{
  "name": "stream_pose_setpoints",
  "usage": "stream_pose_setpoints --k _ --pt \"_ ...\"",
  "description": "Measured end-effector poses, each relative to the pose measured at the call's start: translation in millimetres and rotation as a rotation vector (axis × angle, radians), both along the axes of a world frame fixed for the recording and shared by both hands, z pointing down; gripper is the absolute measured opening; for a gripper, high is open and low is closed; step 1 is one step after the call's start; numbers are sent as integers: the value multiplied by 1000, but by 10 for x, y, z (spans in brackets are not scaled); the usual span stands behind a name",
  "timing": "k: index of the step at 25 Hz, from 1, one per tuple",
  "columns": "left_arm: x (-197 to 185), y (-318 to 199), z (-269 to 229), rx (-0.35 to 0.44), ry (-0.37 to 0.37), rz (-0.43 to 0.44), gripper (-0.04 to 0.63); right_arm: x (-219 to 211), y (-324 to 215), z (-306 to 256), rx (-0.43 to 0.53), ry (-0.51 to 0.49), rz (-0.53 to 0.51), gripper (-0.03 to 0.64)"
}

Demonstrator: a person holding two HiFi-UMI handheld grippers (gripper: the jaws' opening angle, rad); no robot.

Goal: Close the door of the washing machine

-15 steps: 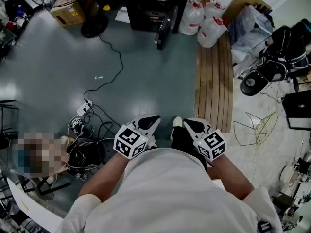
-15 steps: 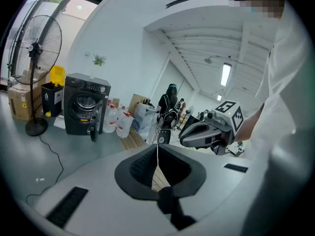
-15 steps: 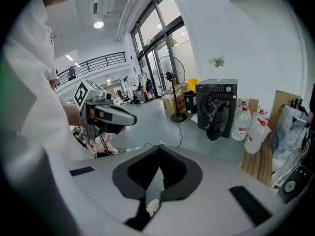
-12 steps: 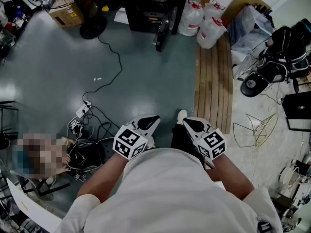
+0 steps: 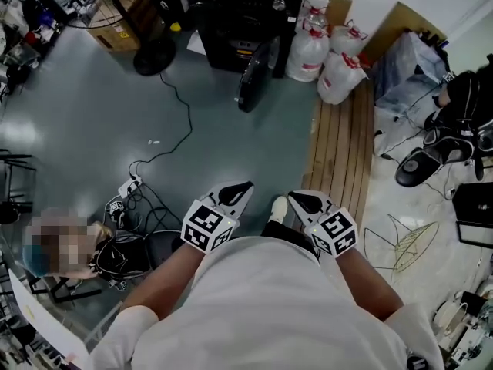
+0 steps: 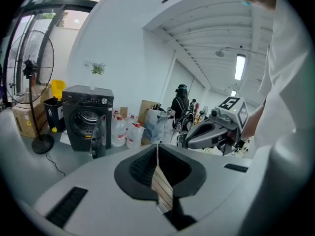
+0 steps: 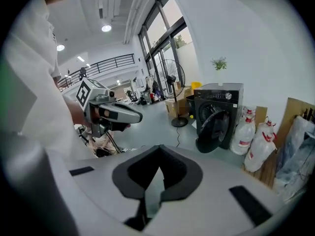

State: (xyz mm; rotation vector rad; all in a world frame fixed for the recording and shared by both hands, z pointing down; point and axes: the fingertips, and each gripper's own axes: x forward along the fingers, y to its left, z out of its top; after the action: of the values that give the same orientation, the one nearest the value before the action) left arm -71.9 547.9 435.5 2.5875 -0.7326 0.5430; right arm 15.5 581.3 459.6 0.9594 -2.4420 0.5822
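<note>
A black washing machine point(image 5: 239, 14) stands against the far wall, well ahead of me across the floor. Its round door point(image 5: 254, 74) hangs open, swung out to the right of the drum. The machine point(image 6: 87, 117) and the open door point(image 6: 98, 137) show at the left of the left gripper view, and the machine point(image 7: 219, 109) with its door point(image 7: 212, 131) at the right of the right gripper view. My left gripper point(image 5: 245, 186) and right gripper point(image 5: 294, 196) are held close to my body, both shut and empty, far from the machine.
Large water bottles point(image 5: 323, 56) stand right of the machine beside a wooden pallet point(image 5: 343, 149). A standing fan point(image 5: 154, 52) and a cardboard box point(image 5: 115, 25) are to its left. A cable point(image 5: 173, 118) runs across the grey floor to a tangle of wires point(image 5: 131, 206). A person crouches at lower left.
The view has moved forward and tilted up: the washing machine and bottles sit lower and larger in frame. Both grippers stay shut close to my body.
</note>
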Motion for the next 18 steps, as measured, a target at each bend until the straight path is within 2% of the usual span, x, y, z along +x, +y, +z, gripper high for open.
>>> stream_pose_setpoints --k 3,5,7,9,12,18 --pt "334 -335 10 1 -5 -51 23 419 -275 -16 8 -3 -3 10" --pt "506 -539 12 7 -12 -85 23 650 -445 14 3 -11 -1 47" --pt "668 -749 7 18 -26 -113 28 863 -633 53 3 -12 -3 51" --pt "802 -974 16 18 -44 -135 58 1038 -844 78 3 -16 1 55" --pt "873 -1311 68 8 -65 -182 111 1164 -1152 113 -11 -33 10 64" --pt "873 -2138 228 -9 -60 -231 112 1263 -2002 58 -6 -4 -8 75"
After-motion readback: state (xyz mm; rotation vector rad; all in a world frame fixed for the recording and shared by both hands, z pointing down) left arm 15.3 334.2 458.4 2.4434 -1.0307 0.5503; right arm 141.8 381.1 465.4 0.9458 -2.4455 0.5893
